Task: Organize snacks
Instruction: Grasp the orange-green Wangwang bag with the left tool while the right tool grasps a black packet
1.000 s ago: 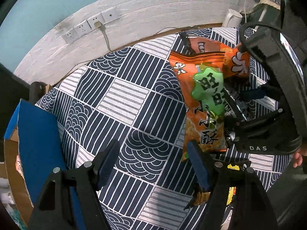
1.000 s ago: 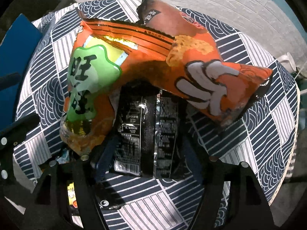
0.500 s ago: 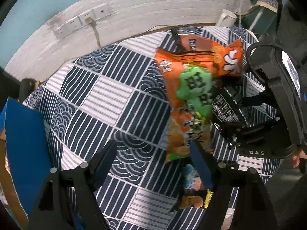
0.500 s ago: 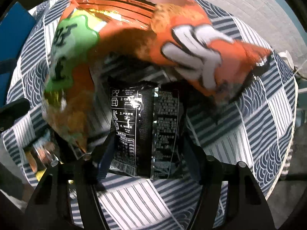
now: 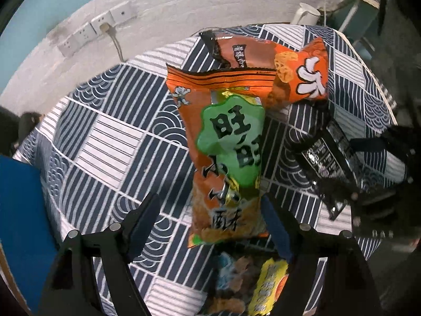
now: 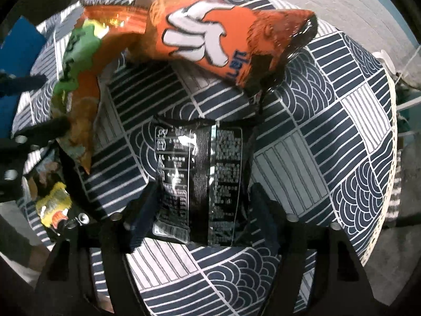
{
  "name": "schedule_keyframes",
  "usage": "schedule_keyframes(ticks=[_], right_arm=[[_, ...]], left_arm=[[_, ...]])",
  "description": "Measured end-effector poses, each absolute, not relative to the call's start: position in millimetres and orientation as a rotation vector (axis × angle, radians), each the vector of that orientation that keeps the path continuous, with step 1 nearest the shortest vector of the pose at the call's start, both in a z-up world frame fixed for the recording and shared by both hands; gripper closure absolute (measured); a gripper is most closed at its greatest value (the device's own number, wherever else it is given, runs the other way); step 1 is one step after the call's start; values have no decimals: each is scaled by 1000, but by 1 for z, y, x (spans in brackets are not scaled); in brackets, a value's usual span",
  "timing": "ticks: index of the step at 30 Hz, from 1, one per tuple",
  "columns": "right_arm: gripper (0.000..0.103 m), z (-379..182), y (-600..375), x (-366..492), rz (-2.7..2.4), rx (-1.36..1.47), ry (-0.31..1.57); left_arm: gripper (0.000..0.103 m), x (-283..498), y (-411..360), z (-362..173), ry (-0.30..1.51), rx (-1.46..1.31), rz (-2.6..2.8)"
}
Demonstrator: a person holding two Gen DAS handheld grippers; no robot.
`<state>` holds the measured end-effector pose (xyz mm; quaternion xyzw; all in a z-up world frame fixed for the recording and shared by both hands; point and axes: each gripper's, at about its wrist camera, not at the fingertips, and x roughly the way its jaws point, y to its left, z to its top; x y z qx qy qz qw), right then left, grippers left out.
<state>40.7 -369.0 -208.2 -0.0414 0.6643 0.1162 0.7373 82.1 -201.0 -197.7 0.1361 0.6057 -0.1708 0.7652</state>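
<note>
A tall orange snack bag with a green label (image 5: 229, 158) lies on the patterned tablecloth (image 5: 105, 142); its lower end sits between my left gripper's open fingers (image 5: 210, 210). A second orange bag with white characters (image 5: 297, 73) lies behind it, and also shows in the right wrist view (image 6: 210, 42). A black foil packet (image 6: 202, 181) lies between the fingers of my right gripper (image 6: 201, 208), which stand at its sides; it also shows in the left wrist view (image 5: 326, 155). Whether they press it is unclear.
A small yellow and blue snack packet (image 5: 252, 284) lies near the table's front edge. A blue-topped cardboard box (image 5: 18, 210) stands at the left. A white brick wall with sockets (image 5: 97, 26) runs behind. A white kettle (image 5: 305, 15) stands at the back right.
The black packet has come out from under the orange bags toward the right gripper. The left gripper has closed in on the green-label bag's lower end.
</note>
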Motion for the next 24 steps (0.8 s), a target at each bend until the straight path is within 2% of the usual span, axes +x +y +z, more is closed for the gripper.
schedule_keyframes(ticks=[11,13,15,17,20,24], right_arm=[[26,-223,-365,71,193,-71,1465],[26,-223,-360,72,184,-80,1457],[26,-223,-351,66,181,-93,1450],[27,-224,-349,64,190,-119,1443],[42,-221,-327,53,212,-119,1437],[44,-220,-323,45,236,-135,1451]], left_arm=[[21,98,-208,-214,1310,271,-352],[26,100,-208,-214,1300,271,-369],[52,103,-205,-216,1300,251,-384],[58,104,-201,-216,1310,250,-373],[65,106,-192,-216,1310,237,-361],[67,105,-179,-208,1289,242,-329]])
